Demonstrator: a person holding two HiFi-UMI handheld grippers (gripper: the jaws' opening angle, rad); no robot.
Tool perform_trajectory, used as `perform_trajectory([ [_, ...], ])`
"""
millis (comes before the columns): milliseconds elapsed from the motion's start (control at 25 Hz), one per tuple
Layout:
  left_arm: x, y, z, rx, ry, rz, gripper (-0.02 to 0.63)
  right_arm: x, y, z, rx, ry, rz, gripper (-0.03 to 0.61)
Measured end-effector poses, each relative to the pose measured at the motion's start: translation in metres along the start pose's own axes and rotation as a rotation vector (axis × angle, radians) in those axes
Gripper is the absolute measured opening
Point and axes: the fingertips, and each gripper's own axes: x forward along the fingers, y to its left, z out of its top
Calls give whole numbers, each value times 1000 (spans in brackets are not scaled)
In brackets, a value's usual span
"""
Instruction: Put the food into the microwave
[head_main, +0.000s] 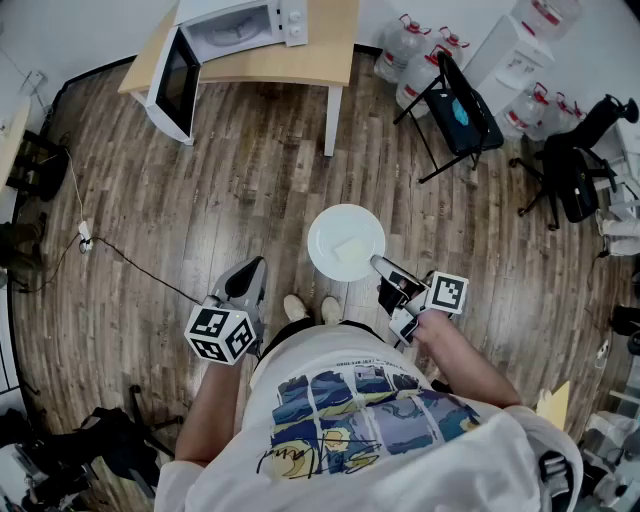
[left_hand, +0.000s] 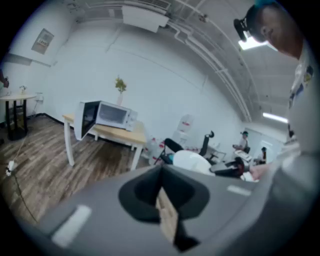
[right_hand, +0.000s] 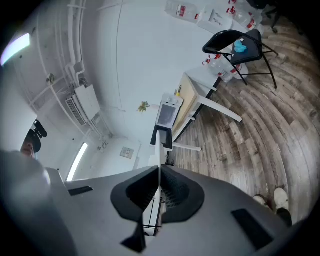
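I stand a few steps in front of a white microwave that sits on a wooden table with its door swung open. A white plate with a pale square piece of food hangs level in front of me. My right gripper is shut on the plate's near rim. In the right gripper view the plate shows edge-on as a thin white line between the pads of the right gripper. My left gripper hangs to the left of the plate, shut and holding nothing. The left gripper view shows the microwave and the plate.
A black folding chair and several water jugs stand right of the table. A black office chair is at the far right. A cable runs across the wooden floor on the left. Dark bags lie at the lower left.
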Motion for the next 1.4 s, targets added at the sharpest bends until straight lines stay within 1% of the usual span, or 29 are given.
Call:
perform_trajectory([
  [160,3,-9,-3,-30,-5,5,6,-7,-10,2,-5,5,2,15],
  [280,5,-13,-3,-56,-10,15,6,-5,-13,9,-8,11,23,16],
  [360,7,-13,-2,-56,-7,27,6,-2,-15,14,0,16,35,16],
  [480,14,-8,4,-49,-4,38,6,4,-18,20,9,24,27,15],
  [640,24,11,16,-49,-16,31,6,25,-26,29,30,46,8,17],
  [840,33,51,47,-44,-57,2,6,71,-23,43,22,48,-2,17],
  [960,37,85,66,-17,-63,-29,6,110,-15,49,14,32,-5,17],
  [1160,40,146,106,25,-70,-77,6,176,-7,65,26,-11,-37,15],
  [1240,38,172,123,9,-79,-105,6,204,-6,71,24,-31,-53,15],
  [1320,34,195,140,-34,-101,-143,6,230,-7,78,10,-42,-71,15],
  [1400,29,214,155,-38,-119,-167,6,254,-5,84,2,-54,-72,15],
])
